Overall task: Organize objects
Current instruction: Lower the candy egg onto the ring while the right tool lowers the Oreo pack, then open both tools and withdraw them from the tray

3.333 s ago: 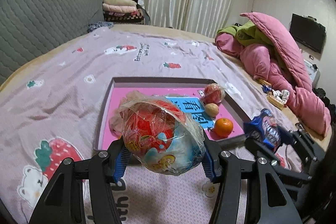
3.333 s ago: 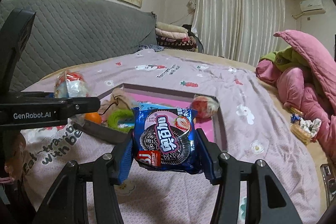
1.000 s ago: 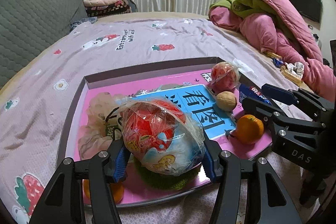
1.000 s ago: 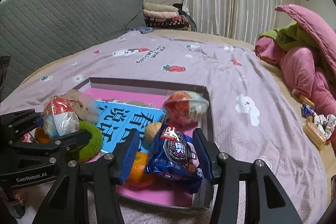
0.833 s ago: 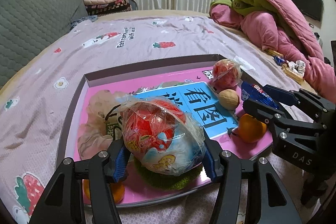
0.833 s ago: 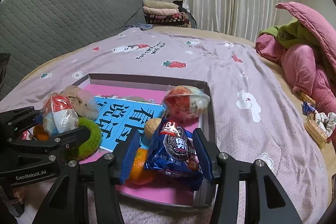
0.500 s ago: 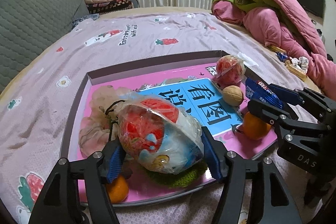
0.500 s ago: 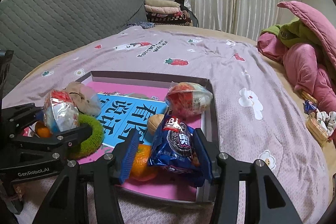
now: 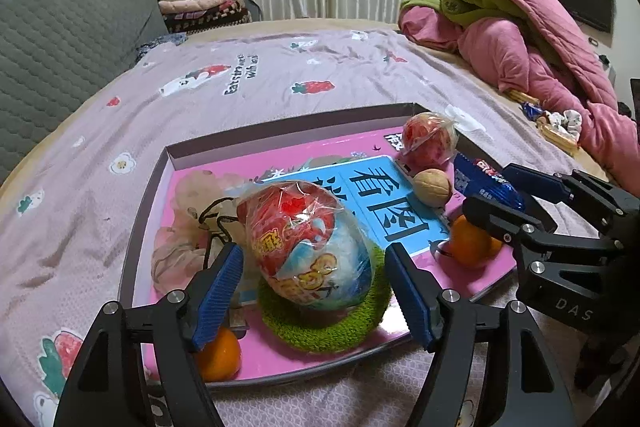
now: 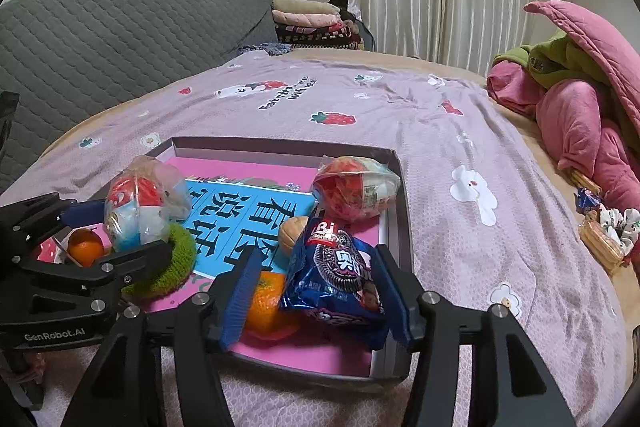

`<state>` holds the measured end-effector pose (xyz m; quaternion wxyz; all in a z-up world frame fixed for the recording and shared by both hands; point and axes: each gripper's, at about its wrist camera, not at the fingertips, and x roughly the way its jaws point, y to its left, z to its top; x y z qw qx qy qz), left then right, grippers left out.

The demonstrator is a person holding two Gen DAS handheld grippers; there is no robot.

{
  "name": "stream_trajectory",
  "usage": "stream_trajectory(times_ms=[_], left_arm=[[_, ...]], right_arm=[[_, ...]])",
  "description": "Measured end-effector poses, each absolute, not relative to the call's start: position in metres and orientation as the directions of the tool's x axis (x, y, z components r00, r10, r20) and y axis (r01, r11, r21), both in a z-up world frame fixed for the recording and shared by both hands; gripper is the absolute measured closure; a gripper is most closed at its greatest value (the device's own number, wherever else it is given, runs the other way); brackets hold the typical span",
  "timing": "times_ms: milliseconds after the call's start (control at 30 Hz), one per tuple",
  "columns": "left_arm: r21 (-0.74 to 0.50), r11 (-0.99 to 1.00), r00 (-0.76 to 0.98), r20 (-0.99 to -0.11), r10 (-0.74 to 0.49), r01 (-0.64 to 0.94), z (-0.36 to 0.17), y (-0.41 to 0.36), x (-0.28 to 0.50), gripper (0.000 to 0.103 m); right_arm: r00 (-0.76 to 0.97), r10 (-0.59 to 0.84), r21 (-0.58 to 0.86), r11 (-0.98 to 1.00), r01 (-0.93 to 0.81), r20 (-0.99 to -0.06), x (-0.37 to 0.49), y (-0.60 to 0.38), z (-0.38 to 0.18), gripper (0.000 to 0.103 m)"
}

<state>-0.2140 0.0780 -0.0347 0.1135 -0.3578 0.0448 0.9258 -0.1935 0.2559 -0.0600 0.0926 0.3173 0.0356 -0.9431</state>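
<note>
Opening my left gripper (image 9: 310,285): both blue pads are off the wrapped toy egg (image 9: 306,245), gaps either side. Egg sits in the tray (image 9: 144,223), resting on the green knitted ring (image 9: 324,323), long axis tilted, red end up and leaning away to the left, blue-white end down on the ring. A second ago the pads were clamped on its sides and it was lifted; now it has dropped onto the ring and I'm clear of it.

My right gripper (image 10: 320,297) is opening too. Cookie packet (image 10: 340,275) is between the pads, long axis running front to back, top edge pointing away toward the far tray wall, near end over the tray's near right corner. Right pad touches the packet's edge; left pad stands apart, orange (image 10: 266,301) showing in the gap. Earlier it was squeezed on both sides.

Second wrapped egg (image 10: 356,193) lies on its side at the far right corner, walnut (image 10: 292,235) just beside it.
</note>
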Motion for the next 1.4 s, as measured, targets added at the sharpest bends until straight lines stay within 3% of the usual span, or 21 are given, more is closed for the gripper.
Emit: stream_trajectory(times_ms=[633, 1400], left_arm=[[-0.021, -0.974, -0.765, -0.614, 0.192, -0.227, -0.007, 0.070, -0.201, 0.024], [-0.018, -0.994, -0.816, -0.569, 0.101, -0.110, 0.024, 0.047, -0.167, 0.024]], right_arm=[[-0.809, -0.146, -0.021, -0.981, 0.191, -0.570, -0.185, 0.256, -0.050, 0.034], [-0.891, -0.123, -0.033, -0.988, 0.152, -0.436, -0.137, 0.254, -0.010, 0.024]])
